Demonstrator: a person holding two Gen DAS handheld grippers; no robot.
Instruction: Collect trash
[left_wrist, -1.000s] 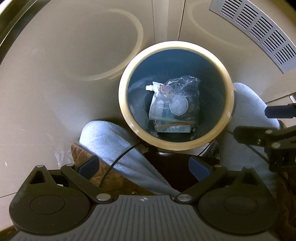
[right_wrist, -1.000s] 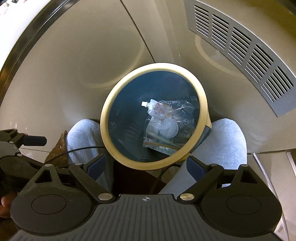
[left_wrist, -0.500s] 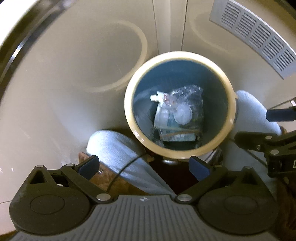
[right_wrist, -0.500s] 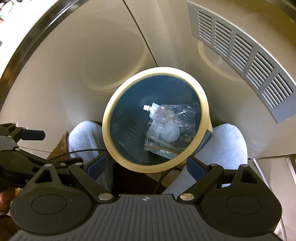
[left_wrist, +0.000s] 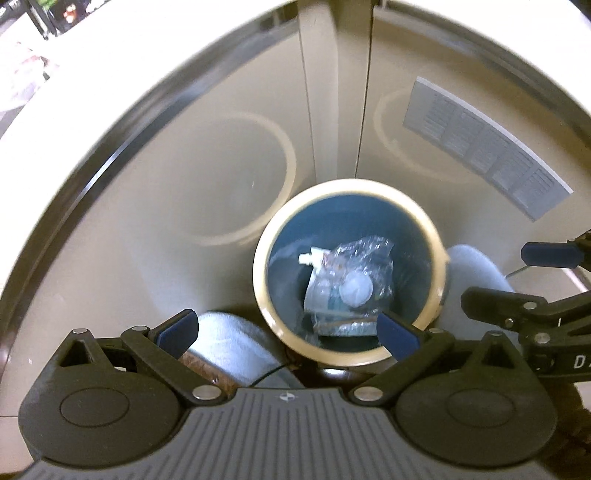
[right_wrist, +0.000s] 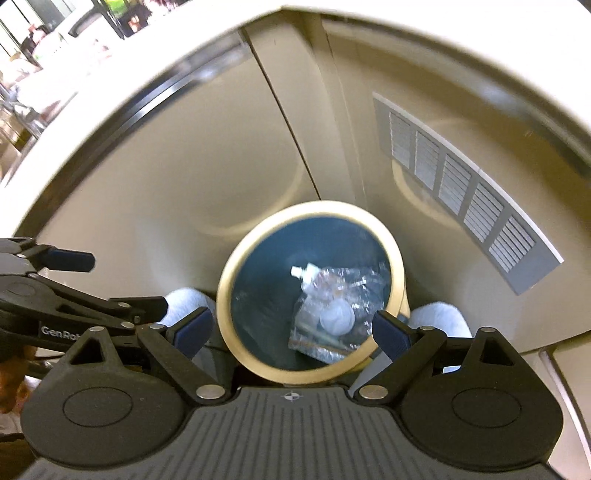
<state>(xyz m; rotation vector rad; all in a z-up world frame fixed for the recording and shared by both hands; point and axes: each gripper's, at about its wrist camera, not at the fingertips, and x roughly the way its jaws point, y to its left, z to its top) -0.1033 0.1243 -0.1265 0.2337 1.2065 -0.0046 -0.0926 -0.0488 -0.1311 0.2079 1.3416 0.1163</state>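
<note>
A beige cabinet front (left_wrist: 155, 206) fills the background, with a vertical seam directly behind the bin and a grey slatted vent (left_wrist: 484, 147) up and to the right of the bin. The view is slightly blurred.

The bin (left_wrist: 349, 356) – a round container with a cream rim and a dark blue inside – stands upright with its open mouth facing up toward both cameras. It sits between two knees in light grey trousers (left_wrist: 236, 343), one on each side of the bin and close against it.

At the bottom of the bin lies the trash: a clear crinkled plastic bag (left_wrist: 364, 254) over a flat pouch (left_wrist: 321, 291). The pouch's long axis runs from its white spout (left_wrist: 306, 258), which points to the bin's upper left wall, down to its wide end at the near wall. A round white lid (left_wrist: 356, 290) lies on top, near the bin's middle.

Left tool (left_wrist: 288, 332): above the bin's near rim, fingers spread wide, holding nothing. Right tool (right_wrist: 291, 332): likewise above the near rim – spread wide and empty. Each tool shows at the edge of the other's view, to either side of the bin.
</note>
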